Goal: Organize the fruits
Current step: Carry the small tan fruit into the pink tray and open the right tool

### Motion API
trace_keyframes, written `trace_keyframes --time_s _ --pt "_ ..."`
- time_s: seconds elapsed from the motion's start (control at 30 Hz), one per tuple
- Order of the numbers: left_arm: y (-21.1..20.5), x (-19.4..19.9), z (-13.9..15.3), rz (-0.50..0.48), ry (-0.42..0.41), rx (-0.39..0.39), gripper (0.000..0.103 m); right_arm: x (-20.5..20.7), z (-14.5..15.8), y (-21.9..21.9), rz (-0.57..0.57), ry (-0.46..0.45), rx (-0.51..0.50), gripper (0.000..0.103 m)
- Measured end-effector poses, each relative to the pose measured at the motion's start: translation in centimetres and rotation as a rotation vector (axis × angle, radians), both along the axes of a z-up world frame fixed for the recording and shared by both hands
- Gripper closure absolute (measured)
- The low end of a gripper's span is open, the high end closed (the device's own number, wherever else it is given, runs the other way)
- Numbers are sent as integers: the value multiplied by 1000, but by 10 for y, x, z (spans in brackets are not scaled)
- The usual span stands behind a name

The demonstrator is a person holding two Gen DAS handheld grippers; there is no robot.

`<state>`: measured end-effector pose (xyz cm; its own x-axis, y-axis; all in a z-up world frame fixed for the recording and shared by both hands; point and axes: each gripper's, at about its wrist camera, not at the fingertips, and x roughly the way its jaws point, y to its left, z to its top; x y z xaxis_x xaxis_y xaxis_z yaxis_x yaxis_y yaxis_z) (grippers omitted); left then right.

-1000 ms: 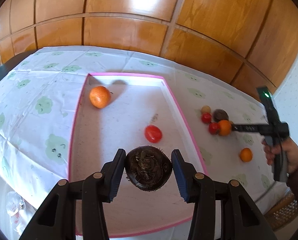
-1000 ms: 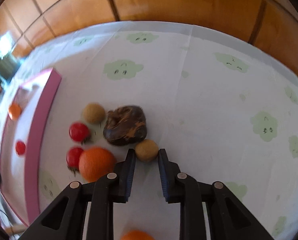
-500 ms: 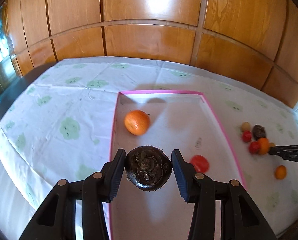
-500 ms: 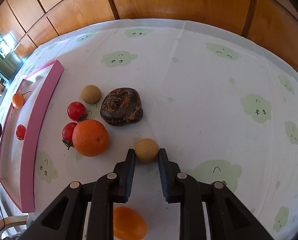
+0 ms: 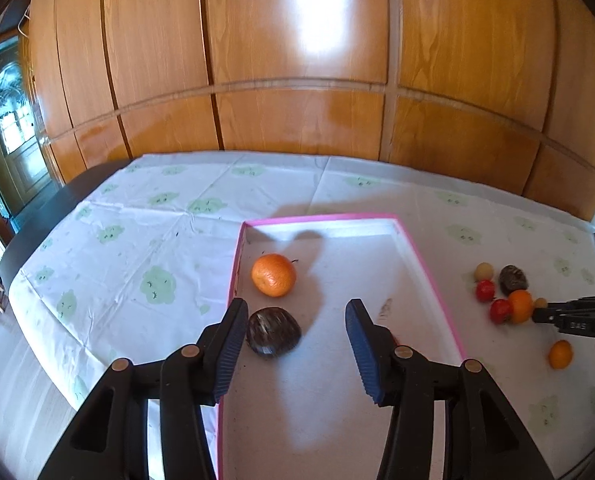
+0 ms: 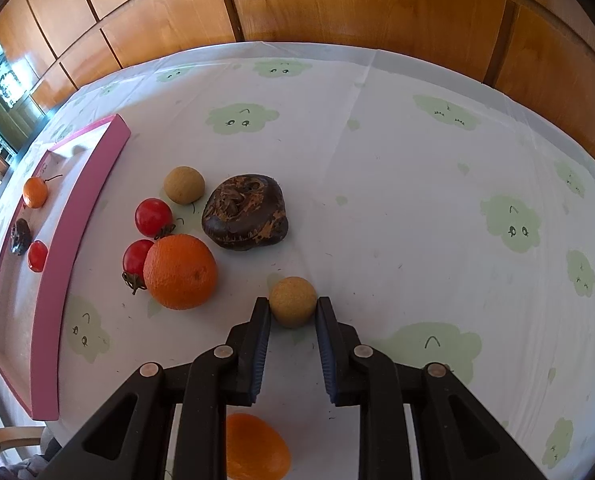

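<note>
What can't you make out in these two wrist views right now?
- Red tomato in the pink tray: left wrist view, almost hidden behind the left gripper finger.
- Orange fruit near the bottom edge: right wrist view, partly covered by the right gripper.
- Whether its fingers actually press the tan round fruit: contact unclear.

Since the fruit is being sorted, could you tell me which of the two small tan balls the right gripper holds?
The right gripper pinches the nearer tan ball; the other tan ball lies free beside the tomatoes.
</note>
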<state>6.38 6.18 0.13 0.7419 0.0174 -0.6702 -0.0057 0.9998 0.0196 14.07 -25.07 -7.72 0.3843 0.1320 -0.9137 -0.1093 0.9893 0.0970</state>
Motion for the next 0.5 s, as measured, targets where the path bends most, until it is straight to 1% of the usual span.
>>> trace_keyframes --time_s 0.17,0.37,0.5 --pt "-7 -15 9 -18 -26 -16 48 0 -1 0 -8 -3 6 80" --pt "-16 -27 11 -47 -27 -20 47 -1 -1 2 -12 -12 -7 80" --pt "-19 -33 9 -57 -13 -37 46 -3 0 5 -13 -20 -25 80"
